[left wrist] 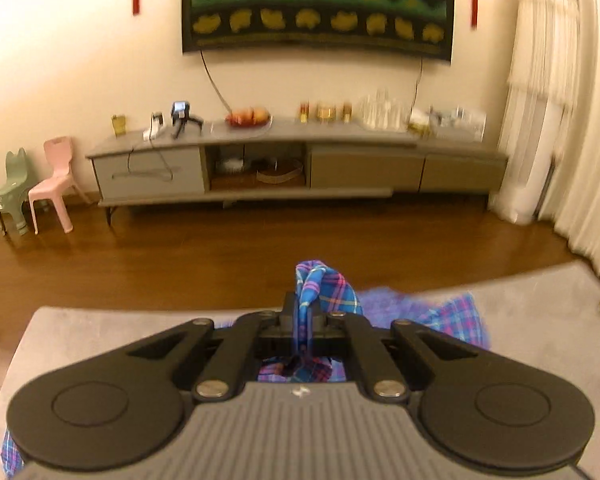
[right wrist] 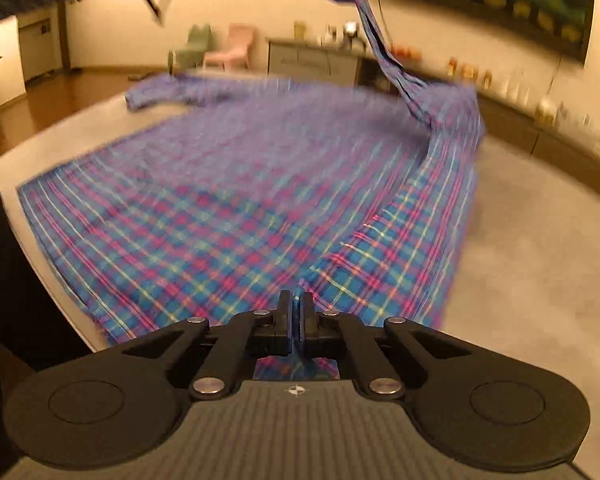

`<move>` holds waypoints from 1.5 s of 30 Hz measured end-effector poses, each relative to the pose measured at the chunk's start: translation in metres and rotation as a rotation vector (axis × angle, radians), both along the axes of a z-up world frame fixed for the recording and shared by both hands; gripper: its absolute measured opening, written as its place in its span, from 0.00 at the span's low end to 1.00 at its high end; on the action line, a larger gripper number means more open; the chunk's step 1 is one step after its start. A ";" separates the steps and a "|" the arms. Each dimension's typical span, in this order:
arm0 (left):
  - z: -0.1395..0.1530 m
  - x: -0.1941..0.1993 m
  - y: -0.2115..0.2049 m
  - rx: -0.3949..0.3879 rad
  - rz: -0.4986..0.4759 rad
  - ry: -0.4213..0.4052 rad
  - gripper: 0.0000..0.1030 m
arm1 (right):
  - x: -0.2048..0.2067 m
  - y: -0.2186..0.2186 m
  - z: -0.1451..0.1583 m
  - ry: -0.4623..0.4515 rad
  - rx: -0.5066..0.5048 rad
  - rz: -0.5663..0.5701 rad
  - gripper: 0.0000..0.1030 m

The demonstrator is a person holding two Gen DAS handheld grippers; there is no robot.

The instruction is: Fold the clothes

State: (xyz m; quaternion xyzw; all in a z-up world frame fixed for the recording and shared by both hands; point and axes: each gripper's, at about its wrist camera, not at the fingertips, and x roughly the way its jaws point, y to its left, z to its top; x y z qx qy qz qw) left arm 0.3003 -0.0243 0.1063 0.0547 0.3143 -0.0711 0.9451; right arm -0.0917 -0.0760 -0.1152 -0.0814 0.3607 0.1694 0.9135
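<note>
Left gripper [left wrist: 302, 314]: fingers clamp bunched sleeve of plaid shirt [right wrist: 236, 184], lifted. Right gripper [right wrist: 296, 316]: fingers pinch hem edge. Grey table [right wrist: 540, 248]: bare margin rightward.

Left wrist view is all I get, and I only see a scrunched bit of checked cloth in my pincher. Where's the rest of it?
Observer: The plaid shirt lies spread over the grey surface, mostly flat.
Operator: Is the other pincher holding it too?
Observer: Yes. The right hand-held gripper is shut on the near hem.
Operator: What's my bit joined to?
Observer: The left hand-held gripper holds a sleeve raised high, stretched down to the far right shoulder.
Operator: And the other sleeve?
Observer: It lies on the surface at the far left, blurred.
</note>
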 end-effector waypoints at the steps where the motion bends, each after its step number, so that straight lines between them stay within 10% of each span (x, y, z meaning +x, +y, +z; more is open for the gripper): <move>1: -0.006 -0.001 -0.001 0.012 -0.007 0.004 0.03 | 0.003 -0.002 -0.006 0.032 0.011 -0.002 0.05; 6: -0.012 -0.037 -0.016 0.039 -0.145 -0.071 0.03 | 0.007 -0.059 0.017 0.041 0.239 -0.020 0.54; 10: -0.026 -0.140 -0.077 0.182 -0.533 -0.202 0.04 | 0.024 -0.118 0.036 0.032 0.430 -0.108 0.62; 14: -0.107 -0.214 -0.119 0.383 -0.790 -0.126 0.15 | 0.046 -0.161 0.016 0.105 0.570 -0.226 0.66; 29: -0.162 -0.254 -0.106 0.247 -0.791 -0.015 0.54 | 0.092 -0.175 0.005 0.223 0.805 -0.283 0.78; 36: -0.159 -0.279 -0.101 0.095 -0.841 0.061 0.54 | 0.148 -0.135 0.023 0.145 0.581 -0.164 0.66; 41: -0.154 -0.301 -0.051 0.070 -0.726 0.088 0.55 | 0.155 -0.108 -0.007 0.171 0.289 -0.164 0.51; 45: -0.140 -0.301 0.022 0.089 -0.512 0.051 0.61 | 0.124 -0.093 0.017 0.024 0.090 -0.185 0.51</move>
